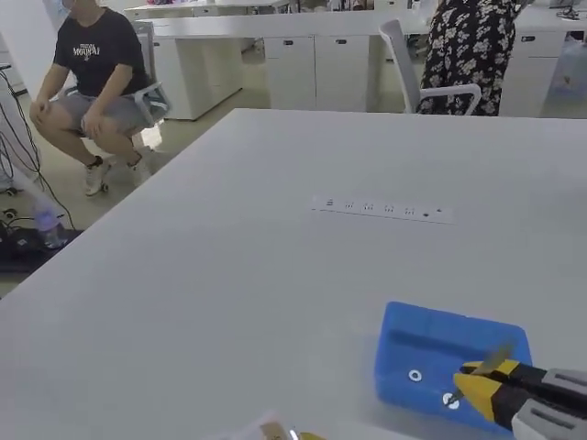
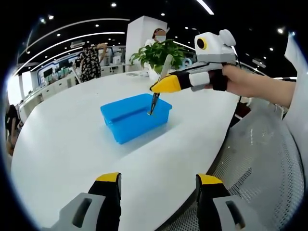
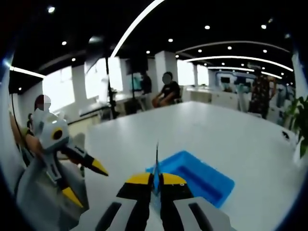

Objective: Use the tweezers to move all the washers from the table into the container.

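Observation:
A blue container [image 1: 431,332] [image 2: 126,116] [image 3: 209,179] rests near the table's front right edge. Two small washers [image 1: 415,376] [image 1: 450,401] lie on its floor. My right gripper [image 1: 477,383] [image 2: 161,86] [image 3: 156,179] is shut on thin metal tweezers [image 1: 493,360] [image 2: 160,83] [image 3: 156,161]. The tweezers point down into the container, with their tip beside the nearer washer. I cannot tell whether the tip holds anything. My left gripper [image 2: 159,179] [image 3: 84,175] hovers open beside the container, over the table's edge, with nothing between its fingers.
A white power strip [image 1: 381,208] lies flat mid-table. A potted plant [image 2: 159,54] stands at the table's far end in the left gripper view. A seated person [image 1: 96,82], a second person and chairs are beyond the table, among white desks.

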`<action>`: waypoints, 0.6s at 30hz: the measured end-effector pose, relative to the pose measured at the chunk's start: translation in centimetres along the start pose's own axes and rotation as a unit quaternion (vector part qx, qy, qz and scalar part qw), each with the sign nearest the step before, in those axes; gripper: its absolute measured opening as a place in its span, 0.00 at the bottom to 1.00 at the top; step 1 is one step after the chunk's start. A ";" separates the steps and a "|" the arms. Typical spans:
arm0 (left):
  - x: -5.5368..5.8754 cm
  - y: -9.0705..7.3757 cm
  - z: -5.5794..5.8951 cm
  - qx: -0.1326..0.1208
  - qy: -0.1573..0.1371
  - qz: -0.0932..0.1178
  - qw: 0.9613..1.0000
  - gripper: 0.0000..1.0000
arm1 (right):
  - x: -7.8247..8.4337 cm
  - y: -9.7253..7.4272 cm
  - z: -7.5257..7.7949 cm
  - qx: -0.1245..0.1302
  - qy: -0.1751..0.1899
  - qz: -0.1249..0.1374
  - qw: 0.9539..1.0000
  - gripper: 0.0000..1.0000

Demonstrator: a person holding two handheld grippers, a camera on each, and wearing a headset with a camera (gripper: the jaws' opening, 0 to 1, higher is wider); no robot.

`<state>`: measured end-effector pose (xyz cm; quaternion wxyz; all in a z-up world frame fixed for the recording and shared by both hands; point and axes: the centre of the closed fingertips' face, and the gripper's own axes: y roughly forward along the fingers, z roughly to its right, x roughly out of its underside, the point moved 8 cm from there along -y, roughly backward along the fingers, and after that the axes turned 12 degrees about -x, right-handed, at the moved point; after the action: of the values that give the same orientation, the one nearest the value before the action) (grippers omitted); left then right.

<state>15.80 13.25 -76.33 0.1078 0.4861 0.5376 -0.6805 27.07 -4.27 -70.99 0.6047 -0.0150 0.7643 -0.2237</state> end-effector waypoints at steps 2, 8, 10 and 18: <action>0.0 0.0 0.0 0.000 0.001 0.000 1.000 0.62 | -0.6 -0.2 0.3 0.003 0.000 0.008 1.000 0.03; 0.0 0.0 0.0 -0.001 0.001 -0.001 1.000 0.62 | -2.0 -0.2 1.1 0.007 -0.012 0.020 1.000 0.03; 0.0 0.0 0.0 -0.002 0.000 -0.001 1.000 0.62 | -2.4 -0.1 1.3 0.008 -0.013 0.021 1.000 0.03; 0.0 0.0 0.0 -0.002 0.000 -0.001 1.000 0.62 | -3.5 0.3 2.6 0.016 -0.026 0.018 0.999 0.03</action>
<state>15.83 13.28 -76.32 0.1078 0.4853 0.5394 -0.6796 30.49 -3.78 -68.32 0.6285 0.0026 0.7449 -0.2240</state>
